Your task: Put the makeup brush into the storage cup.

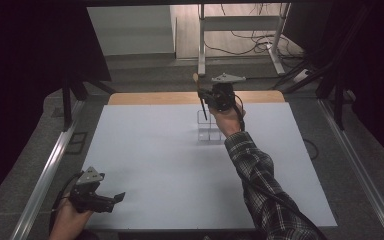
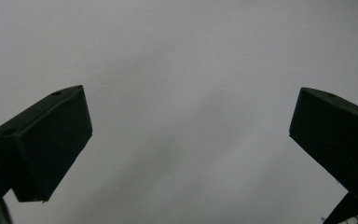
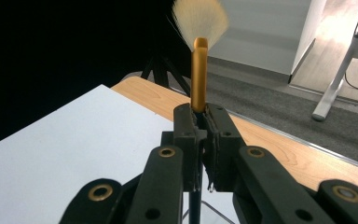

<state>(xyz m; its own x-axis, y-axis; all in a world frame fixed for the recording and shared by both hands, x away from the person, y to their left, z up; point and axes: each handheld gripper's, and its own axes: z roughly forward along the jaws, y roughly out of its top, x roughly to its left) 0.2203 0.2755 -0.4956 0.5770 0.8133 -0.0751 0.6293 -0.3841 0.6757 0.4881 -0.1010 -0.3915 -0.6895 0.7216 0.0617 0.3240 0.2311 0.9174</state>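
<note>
While the left hand-held gripper [image 1: 111, 199] rests spread on the counter [image 1: 155, 165], the right hand-held gripper [image 3: 201, 122] pinches a light, soft-bristled brush [image 3: 198, 74] by its rigid handle above a clear holder [image 1: 207, 131].

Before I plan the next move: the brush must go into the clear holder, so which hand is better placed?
Right: its gripper grips the brush above the holder; the left gripper is open, near the table's front edge.

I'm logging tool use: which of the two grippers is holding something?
The right gripper, raised over the clear organizer, is clamped on a makeup brush. The left gripper is open and holds nothing.
</note>
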